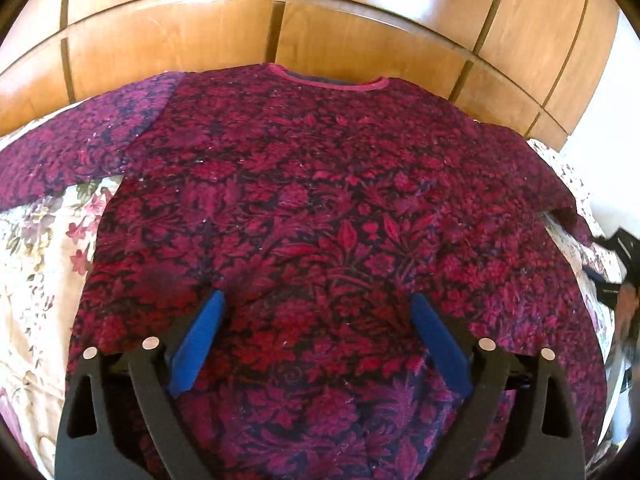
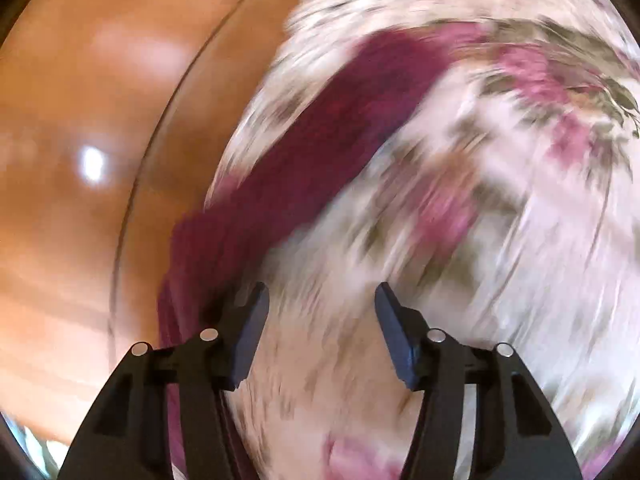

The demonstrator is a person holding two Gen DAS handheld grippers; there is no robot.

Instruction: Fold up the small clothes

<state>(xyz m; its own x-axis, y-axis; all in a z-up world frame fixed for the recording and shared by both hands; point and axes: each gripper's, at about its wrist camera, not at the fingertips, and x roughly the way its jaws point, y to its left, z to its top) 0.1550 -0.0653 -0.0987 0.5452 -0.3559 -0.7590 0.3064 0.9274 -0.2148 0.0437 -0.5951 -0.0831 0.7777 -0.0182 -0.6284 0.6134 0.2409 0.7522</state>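
Blue-padded left gripper [image 1: 318, 300] jaws wide apart, empty, over flat magenta floral knit sweater [image 1: 320, 184] on floral bedsheet [image 1: 36, 264]. Right gripper [image 2: 322, 292] partly apart, empty; view blurred.

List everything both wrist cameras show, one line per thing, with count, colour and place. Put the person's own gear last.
sweater: one, dark red and navy floral knit with a pink neckband, spread flat on the bedspread, neckline toward the wooden panelling; one sleeve shows, blurred, in the right wrist view.
bedspread: one, cream with pink and green flowers, under the sweater and on both sides of it.
wooden panelling: brown glossy panels with dark seams, behind the bed.
left gripper: one, black with blue pads, over the sweater's lower part, jaws wide apart, nothing between them.
right gripper: one, black with dark pads, over the bedspread beside the sleeve, jaws apart, nothing gripped.
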